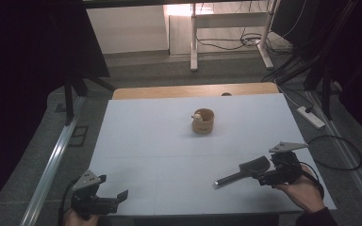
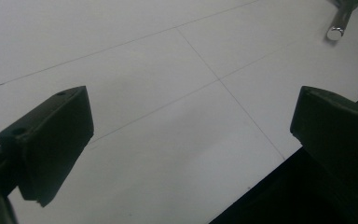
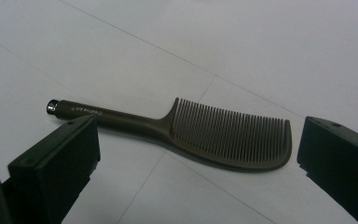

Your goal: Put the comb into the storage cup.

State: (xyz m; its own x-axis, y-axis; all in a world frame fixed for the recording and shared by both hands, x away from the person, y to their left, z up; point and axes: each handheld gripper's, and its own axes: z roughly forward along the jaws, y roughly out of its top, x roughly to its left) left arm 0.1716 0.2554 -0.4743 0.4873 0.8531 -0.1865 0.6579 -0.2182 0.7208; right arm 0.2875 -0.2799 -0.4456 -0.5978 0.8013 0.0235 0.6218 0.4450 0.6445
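Dark comb (image 3: pixel 200 128) flat on the white table (image 1: pixel 169 141), well nearer the person than the small wooden cup (image 1: pixel 203 121), off toward the right-hand edge. Handle with metal end cap pointing away from the right gripper (image 1: pixel 264 175), toothed head just ahead of it.

Right gripper (image 3: pixel 198 158): jaws spread wide, comb head lying between and just beyond them, not touched. Left gripper (image 1: pixel 113 197): jaws also wide apart, holding nothing, parked near the table's front edge, well apart from the comb.

Step in hand, as judged: closing in for the pick. Best to drop low, nearly flat to the table, and bracket the neck where handle meets head rather than the flexible teeth. Worth squaring the jaws across the comb's width before closing; thin profile likely to slide or tip if pinched off-centre.
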